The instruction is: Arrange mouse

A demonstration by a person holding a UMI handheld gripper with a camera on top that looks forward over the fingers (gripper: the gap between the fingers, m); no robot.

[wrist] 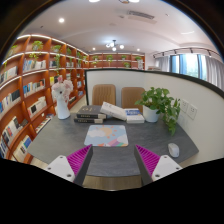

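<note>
Currently the gripper (pixel 112 160) hangs above the near edge of the desk (pixel 60 140), fingers spread wide apart with nothing between them. Magenta pads (pixel 79 158) on the inner faces are both visible, and the gap between them shows bare desk surface.

Mouse (pixel 173 150): small, pale, sitting on the desk ahead of the right finger and slightly outboard of it, near the desk's right end. Not touched by either finger.

Other items on the desk:
- Patterned mat (pixel 107 135), light-coloured, lying flat beyond the fingers, roughly centred between them.
- Stack of books (pixel 91 115) behind the mat, with an open book or magazine (pixel 114 110) leaning over it.
- Potted plant (pixel 158 103) in a white pot, at the far right, beyond the mouse.
- White vase with pale flowers (pixel 63 98) at the far left.

Behind the desk: two tan chair backs (pixel 104 94). Tall bookshelves (pixel 25 85) run along the left wall. Windows (pixel 190 65) on the right side. Ceiling lamp (pixel 113 45) hangs mid-room.
</note>
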